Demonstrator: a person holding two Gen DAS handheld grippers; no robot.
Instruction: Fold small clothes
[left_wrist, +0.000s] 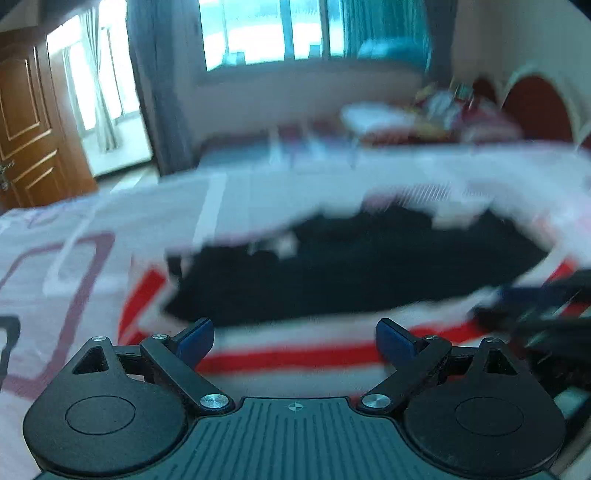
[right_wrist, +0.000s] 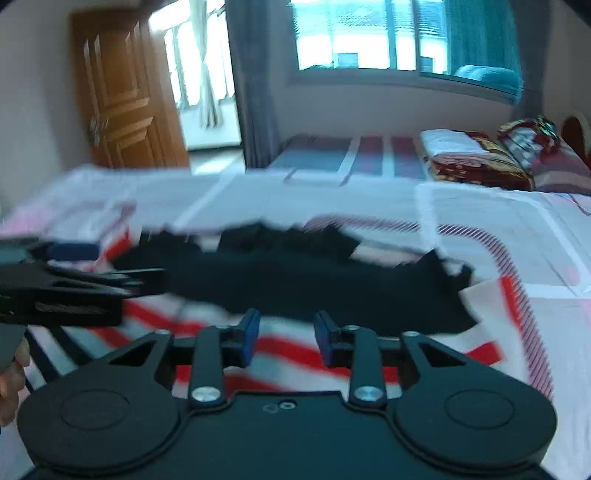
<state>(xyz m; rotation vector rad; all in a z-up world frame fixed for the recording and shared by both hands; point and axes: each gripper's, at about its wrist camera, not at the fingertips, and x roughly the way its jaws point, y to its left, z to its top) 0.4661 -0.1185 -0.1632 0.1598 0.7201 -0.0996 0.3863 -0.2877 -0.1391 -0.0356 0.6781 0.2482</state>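
Left claw (left_wrist: 294, 341) w/ blue pads spread wide, nothing between them, released. Just ahead of it lies the black fabric garment (left_wrist: 354, 269), flat-ish on the bed w/ white, red-striped and grey-patterned sheet (left_wrist: 74, 258); near hem of the garment sits just beyond the pad tips, not touching. Pic is blurred, so edges of the cloth are smeared.

Right claw (right_wrist: 283, 338) has its blue pads part-way apart, a narrow gap, only the red-and-white sheet seen through it, nothing gripped. Same black garment is straight in front, its near edge just past the fingertips, far edge ragged and bunched. Can't tell if the tips brush the cloth.

In the right wrist view the left claw comes in from the left side, low over the sheet, at the garment's left end; a bit of the person's hand (right_wrist: 11, 373) shows at the lower left edge. In the left wrist view the right claw (left_wrist: 535, 317) is a dark blur off to the right, at the garment's right end.

Beyond the garment, far ahead-right: folded red-and-gold patterned bedding stack (right_wrist: 476, 158). Far ahead-left: brown panelled wooden door (right_wrist: 122, 92), grey curtain (right_wrist: 251, 85), big bright window (right_wrist: 362, 37)
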